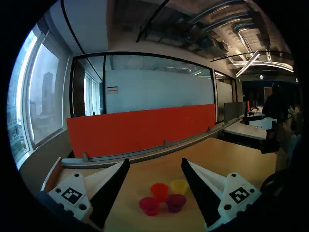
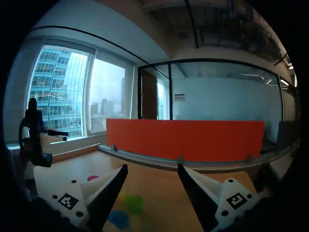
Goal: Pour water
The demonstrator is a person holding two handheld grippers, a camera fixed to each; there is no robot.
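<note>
The left hand-held gripper (image 1: 154,160) has two white, wedge-shaped fingers (image 1: 83,183) tapering to points. Each is lined black along its inner face and carries a square black-and-white marker (image 1: 72,195) and small dark screw holes (image 1: 76,175). The right hand-held gripper (image 2: 152,165) looks alike.

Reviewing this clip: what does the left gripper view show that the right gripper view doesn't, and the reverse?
Left gripper view: an orange cup, a yellow cup, a pink cup and a purple cup clustered on the wooden table, plus a person's dark outline at far right. Right gripper view: a green cup and a blue cup low between the fingers, and a black device at the left. Shared: the table, the orange partition, and an open, empty gripper, the left gripper and the right gripper.
</note>
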